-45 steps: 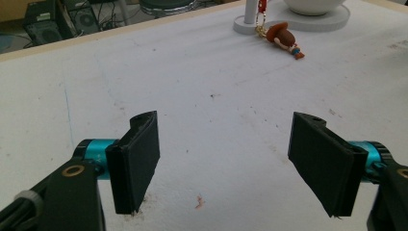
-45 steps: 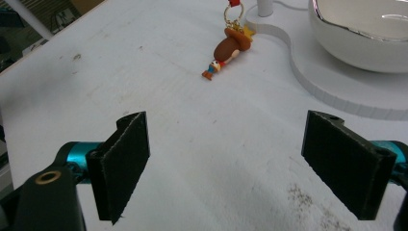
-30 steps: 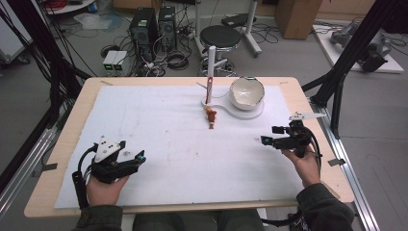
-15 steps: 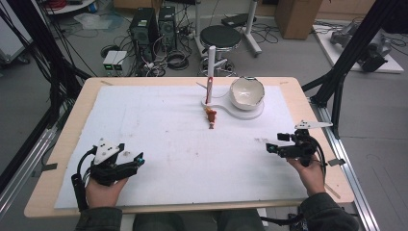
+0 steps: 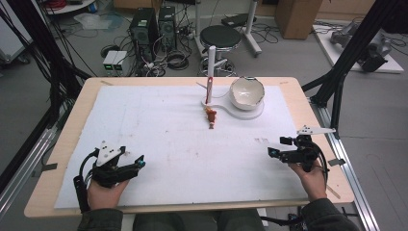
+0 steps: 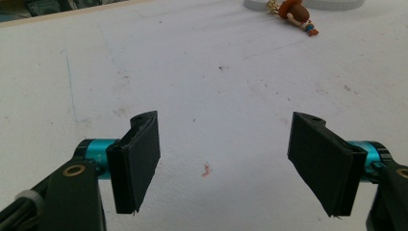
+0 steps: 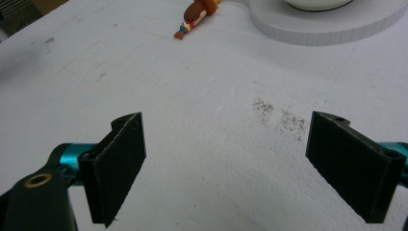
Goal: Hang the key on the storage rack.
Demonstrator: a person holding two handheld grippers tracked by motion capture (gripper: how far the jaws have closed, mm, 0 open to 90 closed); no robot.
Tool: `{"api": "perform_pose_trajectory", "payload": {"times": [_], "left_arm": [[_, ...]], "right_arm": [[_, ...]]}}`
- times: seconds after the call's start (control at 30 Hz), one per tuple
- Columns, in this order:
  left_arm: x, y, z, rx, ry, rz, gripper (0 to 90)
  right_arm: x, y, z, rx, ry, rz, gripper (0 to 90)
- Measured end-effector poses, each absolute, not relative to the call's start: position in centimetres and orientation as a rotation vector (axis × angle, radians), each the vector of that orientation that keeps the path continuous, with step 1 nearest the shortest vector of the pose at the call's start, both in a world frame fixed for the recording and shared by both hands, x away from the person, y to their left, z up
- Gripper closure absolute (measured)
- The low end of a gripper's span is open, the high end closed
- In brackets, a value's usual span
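A small orange-brown toy figure (image 5: 210, 117) lies on the white sheet just in front of a white base (image 5: 240, 110). That base carries a white bowl (image 5: 247, 93) and an upright white post with a red strip (image 5: 210, 86). My left gripper (image 5: 138, 162) rests near the front left of the table, open and empty; in the left gripper view (image 6: 230, 156) the figure (image 6: 294, 12) lies far ahead on the right. My right gripper (image 5: 278, 147) hovers at the front right, open and empty; in its own view (image 7: 240, 166) the figure (image 7: 196, 15) and base (image 7: 332, 29) lie ahead.
A white sheet (image 5: 159, 134) covers the wooden table (image 5: 77, 110). Faint dark smudges (image 7: 281, 118) mark the sheet ahead of the right gripper. Beyond the far edge stand a stool (image 5: 220, 36), computer cases (image 5: 154, 21) and cables on the floor. Black frame struts (image 5: 337, 82) rise at the right.
My right hand has drifted toward the near right corner of the table and sunk slightly, jaws still wide. The left hand has stayed put.
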State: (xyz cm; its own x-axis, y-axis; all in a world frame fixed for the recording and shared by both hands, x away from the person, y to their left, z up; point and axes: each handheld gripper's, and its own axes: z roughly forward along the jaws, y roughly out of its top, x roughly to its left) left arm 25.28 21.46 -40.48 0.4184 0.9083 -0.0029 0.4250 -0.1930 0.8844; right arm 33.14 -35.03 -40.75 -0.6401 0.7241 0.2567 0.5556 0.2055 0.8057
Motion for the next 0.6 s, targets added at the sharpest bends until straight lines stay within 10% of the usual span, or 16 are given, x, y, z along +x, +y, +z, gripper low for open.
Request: {"api": "perform_pose_trajectory", "payload": {"times": [0.6], "left_arm": [[25.37,21.41,-41.23,1.794,1.167,0.681,27.2]], "right_arm": [[32.65,-34.88,-41.04,1.214,2.276,1.406,12.4]]}}
